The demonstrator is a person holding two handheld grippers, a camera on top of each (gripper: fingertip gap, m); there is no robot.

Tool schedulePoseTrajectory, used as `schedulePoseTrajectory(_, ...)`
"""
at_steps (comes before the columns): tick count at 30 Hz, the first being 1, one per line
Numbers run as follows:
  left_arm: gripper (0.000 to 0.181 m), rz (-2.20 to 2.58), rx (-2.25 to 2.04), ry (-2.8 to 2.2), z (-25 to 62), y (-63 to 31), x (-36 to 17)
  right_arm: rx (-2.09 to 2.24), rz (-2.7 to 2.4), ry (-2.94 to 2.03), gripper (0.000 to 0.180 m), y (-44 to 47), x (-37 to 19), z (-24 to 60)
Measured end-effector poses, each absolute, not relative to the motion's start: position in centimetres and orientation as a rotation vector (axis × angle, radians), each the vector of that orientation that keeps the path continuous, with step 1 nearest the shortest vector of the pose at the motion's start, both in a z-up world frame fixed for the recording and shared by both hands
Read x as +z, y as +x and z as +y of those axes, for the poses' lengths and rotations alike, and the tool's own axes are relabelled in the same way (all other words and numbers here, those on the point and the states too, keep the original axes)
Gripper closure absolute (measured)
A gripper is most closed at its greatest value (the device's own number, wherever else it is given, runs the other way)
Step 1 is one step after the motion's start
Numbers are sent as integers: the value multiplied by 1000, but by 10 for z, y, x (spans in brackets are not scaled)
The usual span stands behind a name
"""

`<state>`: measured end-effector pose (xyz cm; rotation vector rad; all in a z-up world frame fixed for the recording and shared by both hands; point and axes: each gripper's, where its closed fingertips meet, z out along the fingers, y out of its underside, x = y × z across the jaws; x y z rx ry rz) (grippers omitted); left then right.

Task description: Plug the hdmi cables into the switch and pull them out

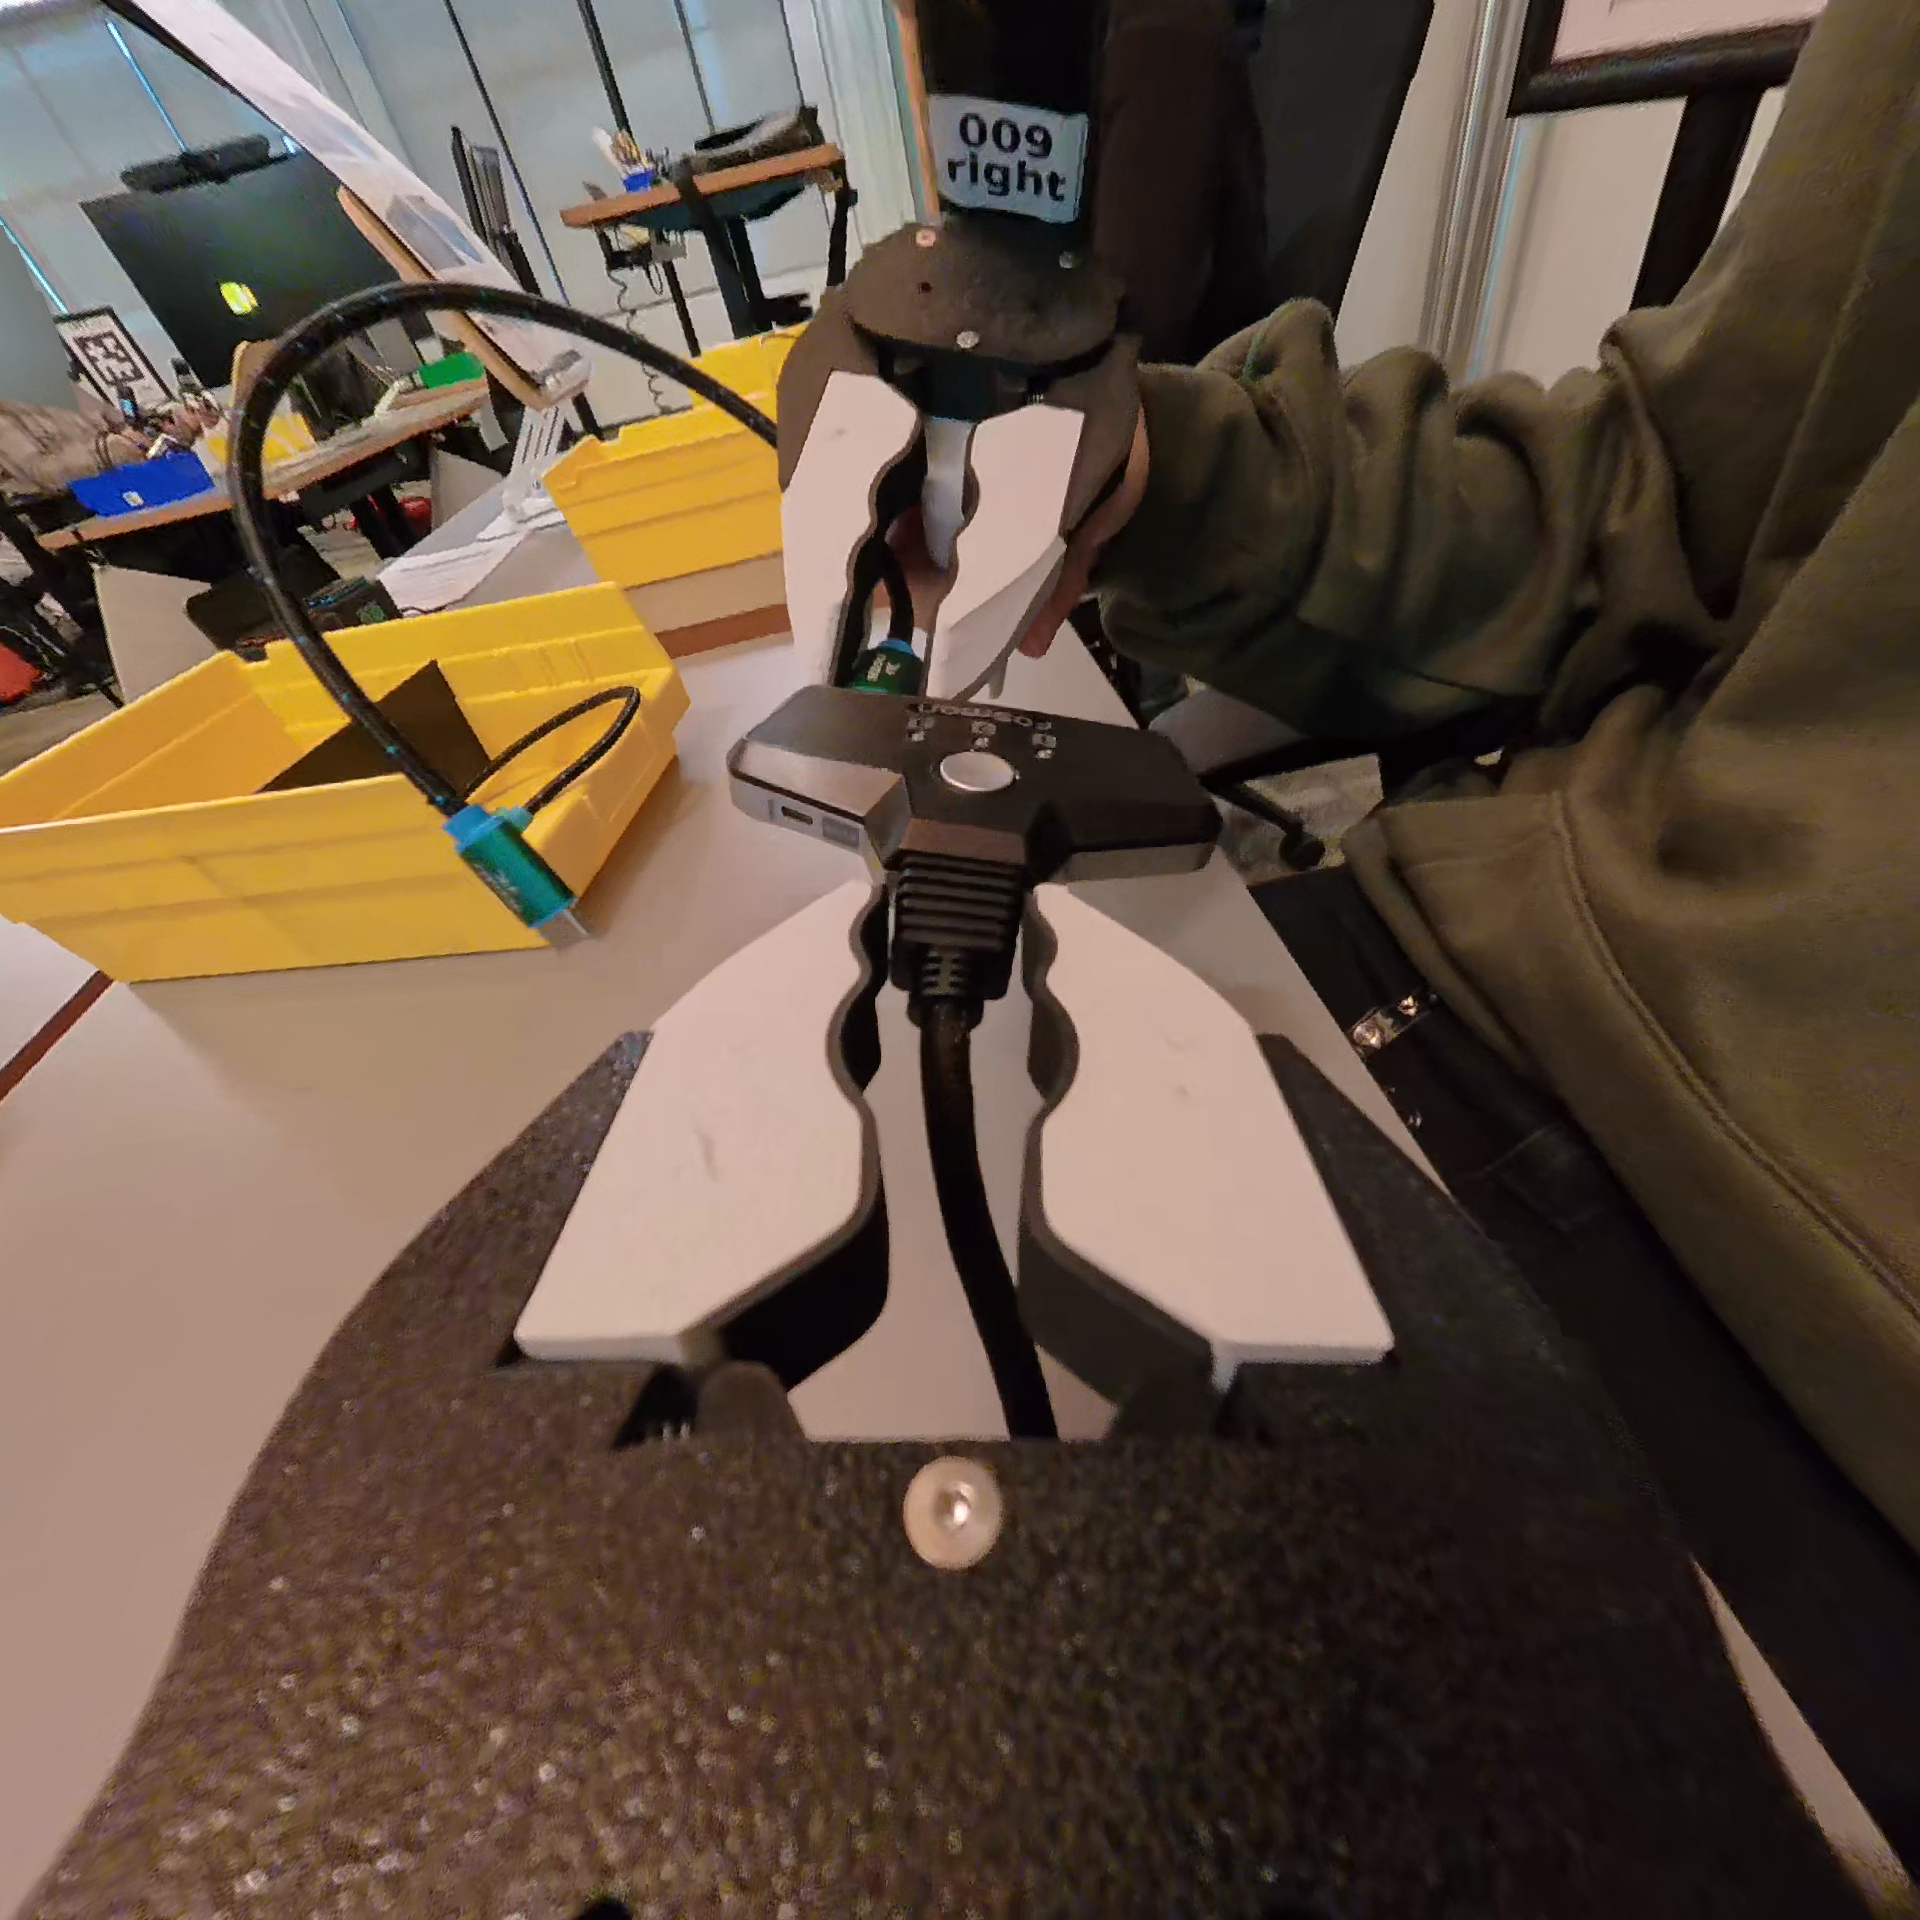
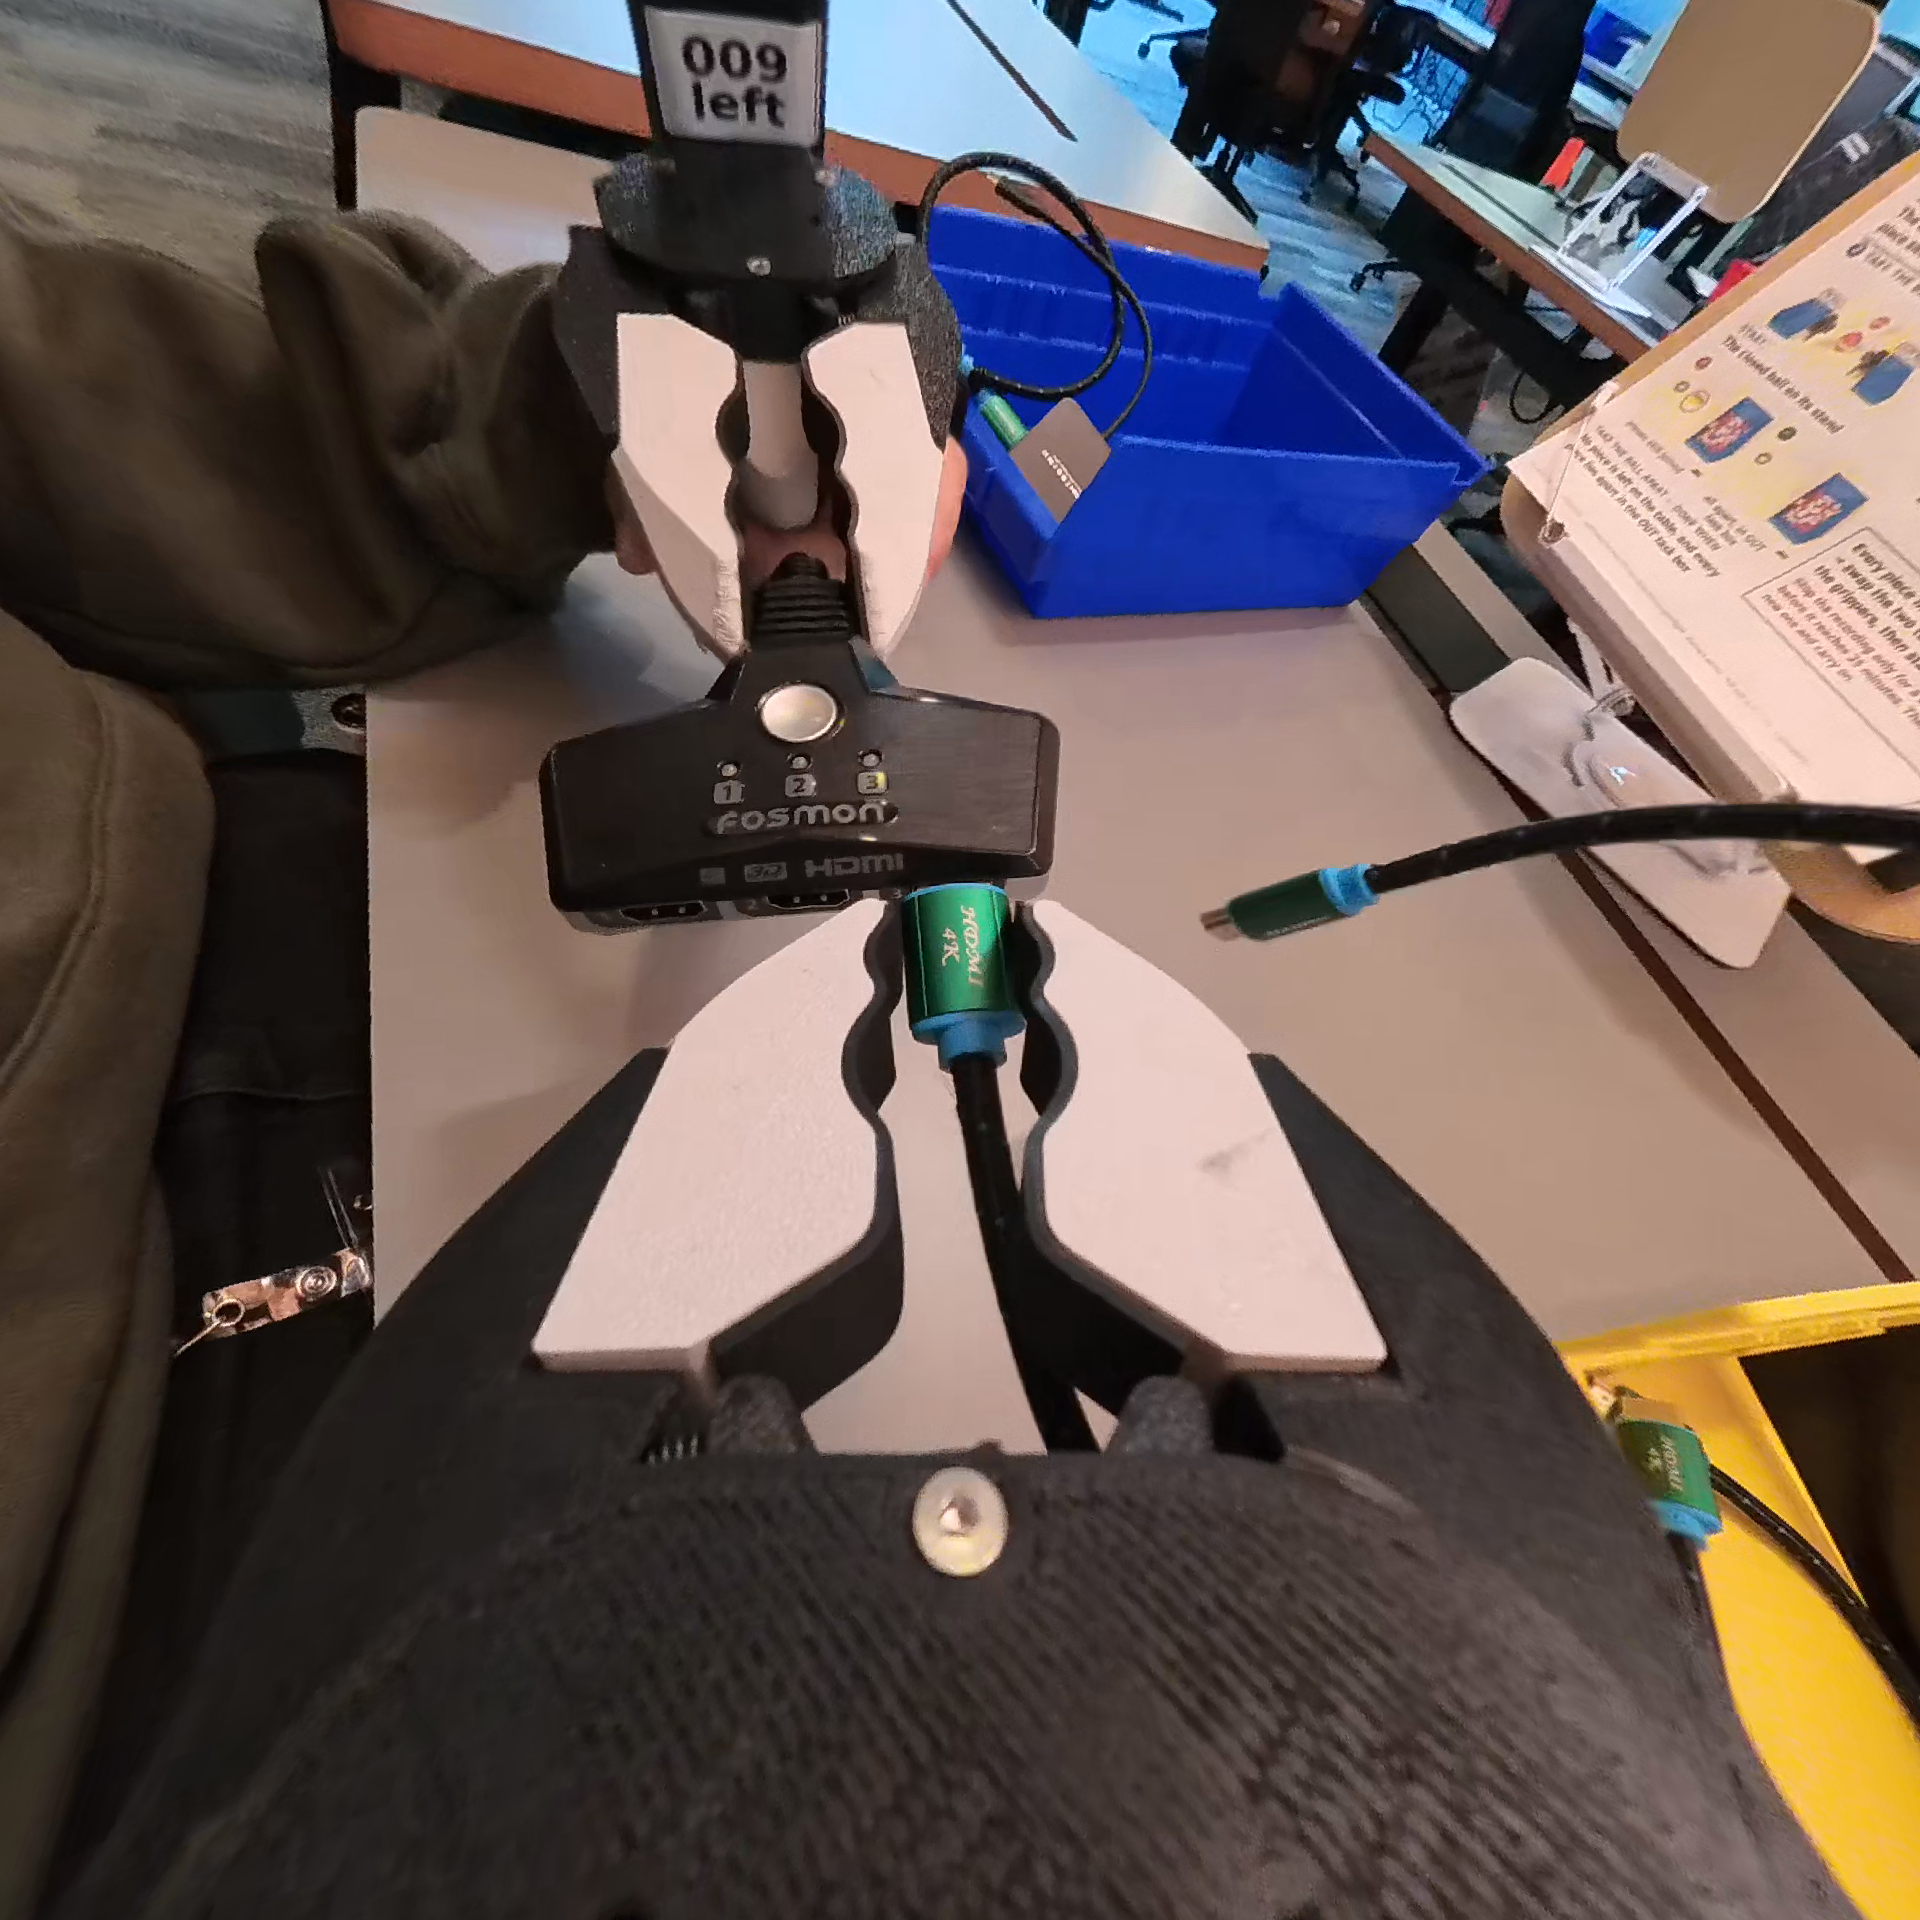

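The black HDMI switch [image 1: 977,774] [image 2: 800,810] is held between my two grippers over the grey table [image 2: 1351,1039]. My left gripper [image 1: 956,904] is shut on the ribbed strain relief [image 1: 956,914] of the switch's own black cable; it also shows in the right wrist view [image 2: 805,623]. My right gripper [image 2: 956,935] is shut on a green HDMI plug [image 2: 956,966] whose tip sits in the switch's right-hand port; the other two ports are empty. The right gripper also shows in the left wrist view [image 1: 899,670]. The cable's other green plug [image 1: 509,868] [image 2: 1288,904] hangs free.
A yellow bin [image 1: 312,914] stands to the left of the switch, with another green plug [image 2: 1662,1465] in it. A blue bin [image 2: 1247,499] holds a further cable and a small grey device. An instruction sheet on a stand [image 2: 1766,520] leans at the table's edge. The person's olive sleeve [image 1: 1403,520] is close.
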<state>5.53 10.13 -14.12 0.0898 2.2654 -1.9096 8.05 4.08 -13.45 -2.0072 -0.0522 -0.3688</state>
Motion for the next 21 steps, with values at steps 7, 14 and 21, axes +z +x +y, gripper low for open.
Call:
schedulePoseTrajectory(7,159,2199,-1898,168,101,53,-137,-318,-51,-1979,159,79,-134,40)
schedulePoseTrajectory(14,159,2208,-2011,71,97,55,-133,-308,-26,-1954,160,82,-127,37)
schedulePoseTrajectory(21,165,2272,-2044,44,90,51,-139,-309,51,-1764,173,89,-100,35)
